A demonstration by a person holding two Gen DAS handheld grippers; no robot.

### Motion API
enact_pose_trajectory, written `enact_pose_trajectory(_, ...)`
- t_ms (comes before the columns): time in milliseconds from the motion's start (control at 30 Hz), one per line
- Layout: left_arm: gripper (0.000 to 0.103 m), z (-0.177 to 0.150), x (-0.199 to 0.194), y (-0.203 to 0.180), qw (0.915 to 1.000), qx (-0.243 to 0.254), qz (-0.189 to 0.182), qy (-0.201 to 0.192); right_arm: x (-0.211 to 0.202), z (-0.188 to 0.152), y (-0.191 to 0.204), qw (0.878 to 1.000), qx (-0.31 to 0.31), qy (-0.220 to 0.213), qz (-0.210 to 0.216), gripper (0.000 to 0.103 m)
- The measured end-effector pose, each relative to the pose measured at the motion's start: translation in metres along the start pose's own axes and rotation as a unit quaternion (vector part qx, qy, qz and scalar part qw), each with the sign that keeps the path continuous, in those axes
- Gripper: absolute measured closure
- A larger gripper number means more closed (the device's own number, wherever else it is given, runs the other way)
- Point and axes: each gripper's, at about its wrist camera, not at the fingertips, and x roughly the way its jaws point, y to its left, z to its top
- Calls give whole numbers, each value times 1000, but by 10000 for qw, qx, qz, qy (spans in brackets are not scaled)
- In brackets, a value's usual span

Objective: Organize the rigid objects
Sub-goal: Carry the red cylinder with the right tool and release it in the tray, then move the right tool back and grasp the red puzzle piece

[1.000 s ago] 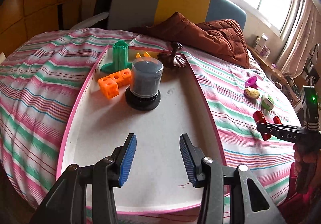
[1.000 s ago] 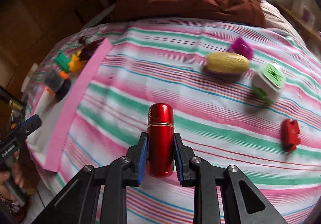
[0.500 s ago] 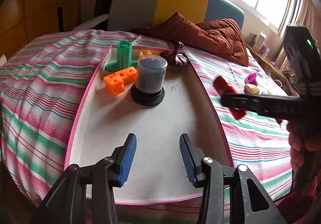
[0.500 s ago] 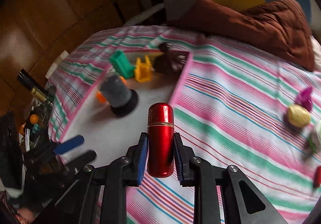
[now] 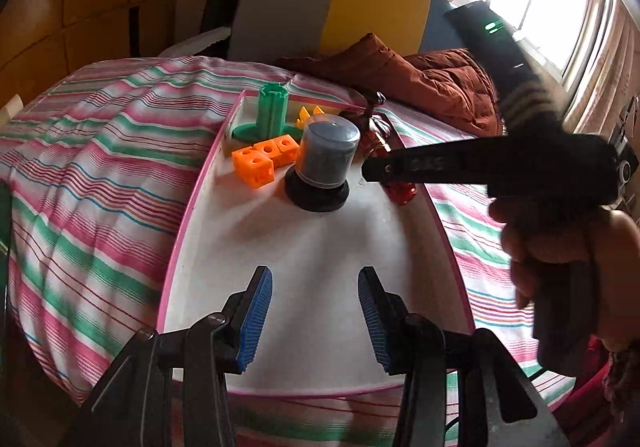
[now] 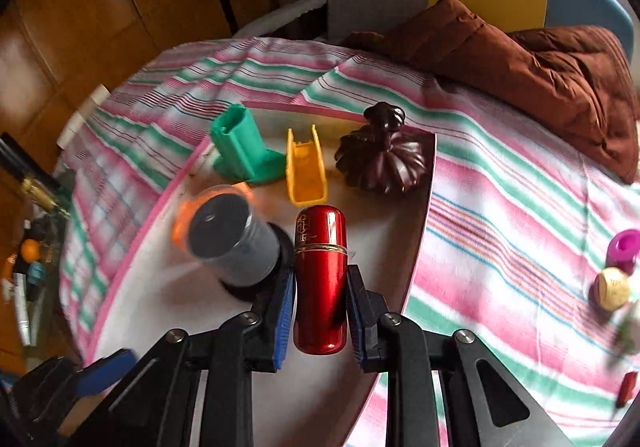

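My right gripper point(image 6: 321, 305) is shut on a shiny red capsule-shaped container point(image 6: 320, 279), held over the right part of the white, pink-rimmed tray point(image 6: 420, 231). Seen from the left wrist, that gripper point(image 5: 394, 171) crosses in from the right, with the red container point(image 5: 400, 191) poking out below it. On the tray stand a grey cylinder on a black base point(image 5: 324, 167), orange cubes point(image 5: 264, 159), a green post point(image 5: 272, 115), a yellow piece point(image 6: 306, 171) and a dark brown fluted ornament point(image 6: 384, 163). My left gripper point(image 5: 316, 323) hangs open over the tray's near end, nothing between its fingers.
The tray lies on a striped bedspread point(image 5: 100, 167). Right of it lie a magenta piece point(image 6: 624, 247), a cream egg-shaped object point(image 6: 612, 287) and a red piece point(image 6: 628, 387). A brown quilt point(image 6: 540, 59) is heaped at the back. A person's hand point(image 5: 560, 247) holds the right gripper.
The right gripper carried the red container leftward from the bedspread to above the tray, beside the grey cylinder. The left gripper stayed put and open.
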Motion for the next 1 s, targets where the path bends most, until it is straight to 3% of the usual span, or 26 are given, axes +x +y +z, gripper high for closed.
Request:
enact_pose_trajectory(233, 58, 1, 0, 3, 10000, -69, 6, 23, 12, 7, -9, 9995, 149, -92, -246, 75)
enact_pose_trajectory(300, 58, 1, 0, 3, 10000, -78, 16, 7, 7, 5, -11, 9993, 247, -198, -213, 67)
enact_pose_trajectory(467, 58, -2, 0, 3, 10000, -72, 55, -6, -13, -7, -6, 9988, 143, -440, -185, 59)
enact_pose_trajectory(667, 58, -4, 0, -2, 10000, 15, 45, 19, -31, -18, 3, 9981, -109, -506, -341, 56)
enact_pose_trajectory(800, 58, -6, -3, -3, 10000, 18, 16, -18, -43, -31, 2, 9977, -125, -558, -362, 47)
enact_pose_trajectory(1000, 58, -10, -6, -13, 9997, 108, -220, -11, -59, -52, -12, 9968, -153, -570, -548, 47)
